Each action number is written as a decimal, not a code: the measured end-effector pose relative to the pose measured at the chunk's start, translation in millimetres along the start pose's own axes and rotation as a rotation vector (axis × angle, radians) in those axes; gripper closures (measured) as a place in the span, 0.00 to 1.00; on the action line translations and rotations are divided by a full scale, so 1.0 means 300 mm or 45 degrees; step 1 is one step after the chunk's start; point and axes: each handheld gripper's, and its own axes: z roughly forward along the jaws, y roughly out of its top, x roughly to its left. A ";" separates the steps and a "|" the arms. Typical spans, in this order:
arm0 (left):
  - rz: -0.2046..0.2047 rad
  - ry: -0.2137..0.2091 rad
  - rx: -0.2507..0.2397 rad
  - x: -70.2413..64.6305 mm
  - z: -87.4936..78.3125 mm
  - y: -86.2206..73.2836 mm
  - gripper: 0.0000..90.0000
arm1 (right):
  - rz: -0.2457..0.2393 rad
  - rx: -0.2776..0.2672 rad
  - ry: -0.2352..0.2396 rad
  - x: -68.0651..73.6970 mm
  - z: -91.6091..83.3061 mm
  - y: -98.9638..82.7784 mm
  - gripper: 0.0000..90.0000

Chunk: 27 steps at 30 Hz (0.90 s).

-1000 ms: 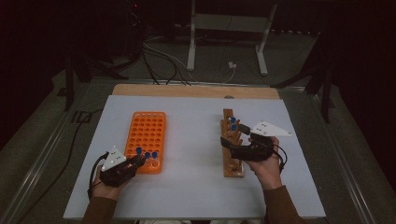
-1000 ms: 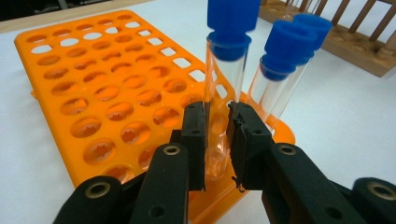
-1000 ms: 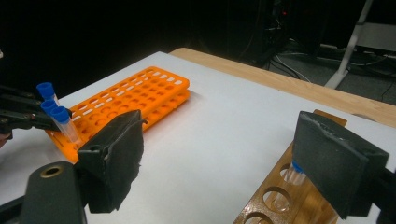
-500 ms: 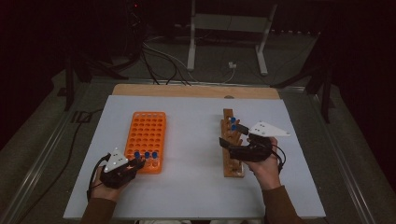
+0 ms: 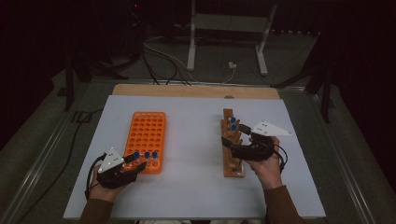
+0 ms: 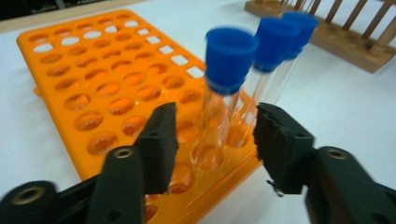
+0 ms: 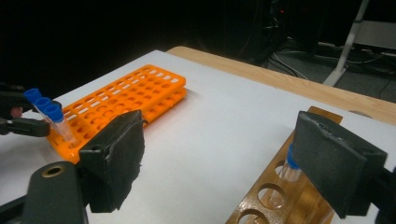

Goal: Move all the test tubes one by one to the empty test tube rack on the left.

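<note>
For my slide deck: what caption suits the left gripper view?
Open left gripper straddling a blue-capped test tube standing in the orange rack.

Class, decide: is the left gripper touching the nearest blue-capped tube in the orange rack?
Apart. The left gripper view shows the left gripper open, with orange rack visible between each jaw and the tube.

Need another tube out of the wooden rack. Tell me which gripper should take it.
Right. The right gripper hangs open over the wooden rack, its blue-capped tubes just beyond. The left gripper sits open at the orange rack, across the table.
</note>
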 end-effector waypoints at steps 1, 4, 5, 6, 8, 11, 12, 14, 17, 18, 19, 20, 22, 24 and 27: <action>0.004 0.001 -0.010 -0.001 -0.003 0.002 0.47 | 0.000 0.001 -0.006 -0.003 0.000 0.000 0.20; -0.002 0.001 -0.051 -0.005 -0.013 0.014 0.37 | 0.000 0.003 -0.016 -0.011 0.002 -0.001 0.20; -0.006 -0.004 -0.059 -0.005 -0.015 0.019 0.33 | 0.003 0.005 -0.020 -0.015 0.004 -0.002 0.20; -0.009 -0.003 -0.071 -0.008 -0.016 0.022 0.30 | 0.004 0.008 -0.028 -0.018 0.006 -0.004 0.20; -0.018 -0.002 -0.087 -0.010 -0.017 0.030 0.26 | 0.004 0.013 -0.036 -0.026 0.011 -0.006 0.20; -0.032 0.003 -0.113 -0.012 -0.017 0.044 0.20 | -0.005 0.028 -0.061 -0.036 0.021 -0.010 0.20; -0.037 0.009 -0.122 -0.013 -0.017 0.049 0.19 | -0.005 0.034 -0.066 -0.040 0.025 -0.012 0.20; -0.050 0.006 -0.134 -0.013 -0.014 0.058 0.18 | 0.002 0.041 -0.079 -0.049 0.035 -0.016 0.20; -0.067 0.004 -0.149 -0.014 -0.008 0.071 0.10 | 0.013 0.062 -0.087 -0.063 0.053 -0.026 0.20; -0.073 -0.005 -0.149 -0.013 -0.006 0.073 0.07 | 0.016 0.070 -0.088 -0.067 0.059 -0.029 0.20; -0.075 -0.011 -0.146 -0.012 -0.005 0.075 0.05 | 0.023 0.076 -0.089 -0.071 0.065 -0.033 0.20; -0.076 -0.008 -0.144 -0.012 -0.004 0.076 0.03 | 0.026 0.079 -0.089 -0.074 0.071 -0.036 0.20; -0.082 -0.012 -0.147 -0.010 -0.005 0.076 0.02 | 0.029 0.096 -0.096 -0.081 0.083 -0.043 0.20; -0.080 -0.002 -0.153 -0.009 -0.008 0.078 0.01 | 0.030 0.108 -0.106 -0.086 0.094 -0.050 0.20; -0.075 0.000 -0.164 -0.010 -0.014 0.082 0.01 | 0.033 0.114 -0.122 -0.098 0.108 -0.057 0.21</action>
